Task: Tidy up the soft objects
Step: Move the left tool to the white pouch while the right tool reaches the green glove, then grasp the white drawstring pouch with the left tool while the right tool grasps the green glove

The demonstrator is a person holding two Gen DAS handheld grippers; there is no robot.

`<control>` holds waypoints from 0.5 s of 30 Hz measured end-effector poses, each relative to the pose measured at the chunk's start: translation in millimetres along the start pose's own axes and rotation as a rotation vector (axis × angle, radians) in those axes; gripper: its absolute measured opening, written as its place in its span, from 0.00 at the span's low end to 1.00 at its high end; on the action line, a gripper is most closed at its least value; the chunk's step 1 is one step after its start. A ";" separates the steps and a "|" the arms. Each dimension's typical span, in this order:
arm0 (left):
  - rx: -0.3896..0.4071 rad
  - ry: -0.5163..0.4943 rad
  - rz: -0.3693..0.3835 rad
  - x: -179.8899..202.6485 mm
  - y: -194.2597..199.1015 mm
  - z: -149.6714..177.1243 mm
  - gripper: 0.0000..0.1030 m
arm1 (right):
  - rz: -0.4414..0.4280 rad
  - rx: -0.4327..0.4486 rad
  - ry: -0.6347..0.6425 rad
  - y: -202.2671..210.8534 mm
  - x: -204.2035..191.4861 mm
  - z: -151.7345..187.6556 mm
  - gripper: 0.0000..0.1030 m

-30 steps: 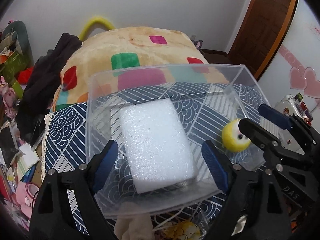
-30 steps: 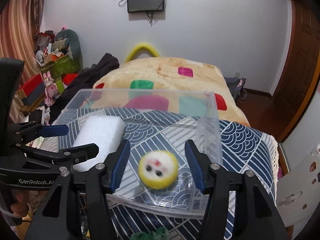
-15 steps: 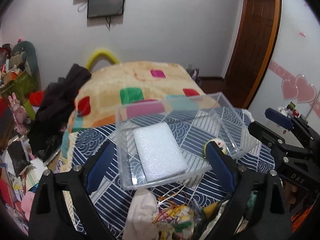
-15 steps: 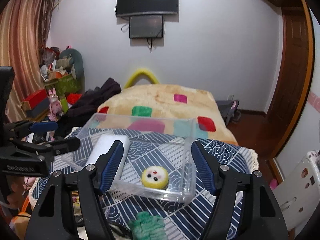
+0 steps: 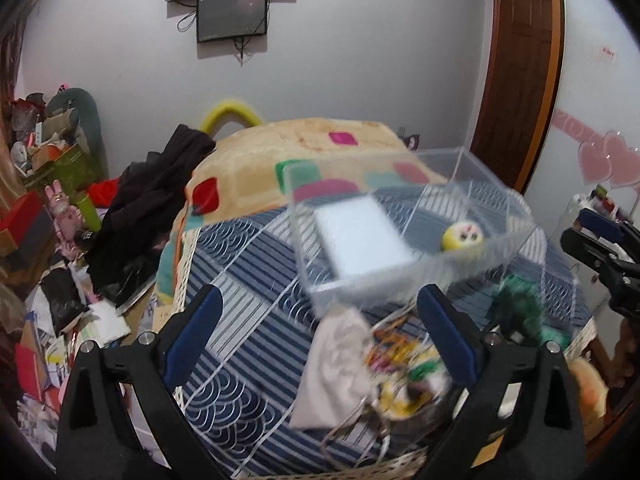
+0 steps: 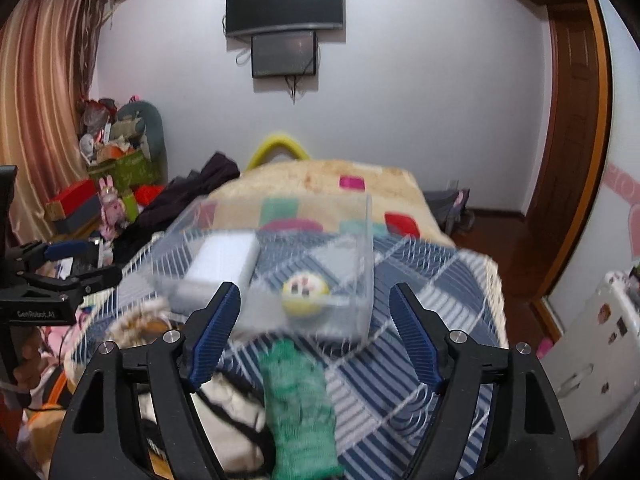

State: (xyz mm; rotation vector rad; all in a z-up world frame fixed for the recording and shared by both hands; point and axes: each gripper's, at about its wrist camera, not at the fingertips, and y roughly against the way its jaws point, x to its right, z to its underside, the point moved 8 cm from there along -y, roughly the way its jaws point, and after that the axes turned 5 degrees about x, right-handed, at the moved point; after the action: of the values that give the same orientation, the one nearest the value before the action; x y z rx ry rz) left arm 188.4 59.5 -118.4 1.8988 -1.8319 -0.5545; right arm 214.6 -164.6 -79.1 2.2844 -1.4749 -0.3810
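1. Blue-padded right gripper (image 6: 314, 332) and left gripper (image 5: 320, 332) both gape wide, holding nothing.
2. Foam block (image 5: 360, 236) and yellow toy (image 5: 462, 236) lie in the clear box (image 5: 400, 292) mid-table.
3. Next pick, probably: green cloth (image 6: 298, 404) at the table's near edge.

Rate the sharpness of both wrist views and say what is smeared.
Left wrist view: the clear box, white foam block and the cloth pile near the camera are motion-smeared, while the left gripper and far wall stay crisp. Right wrist view: the green cloth, the box and the yellow toy are blurred; the right gripper is sharp. Both show strong fisheye bending and dark corners.
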 end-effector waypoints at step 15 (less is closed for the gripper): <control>-0.169 0.060 0.027 -3.8 -43.8 65.6 0.76 | 0.013 -0.172 -0.030 -15.6 7.8 70.8 0.72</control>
State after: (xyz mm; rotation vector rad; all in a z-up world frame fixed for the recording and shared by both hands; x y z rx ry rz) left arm 187.0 61.8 -197.3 1.7581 -1.7133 -0.6157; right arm 199.9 -178.6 -149.2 2.1422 -1.4125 -0.5195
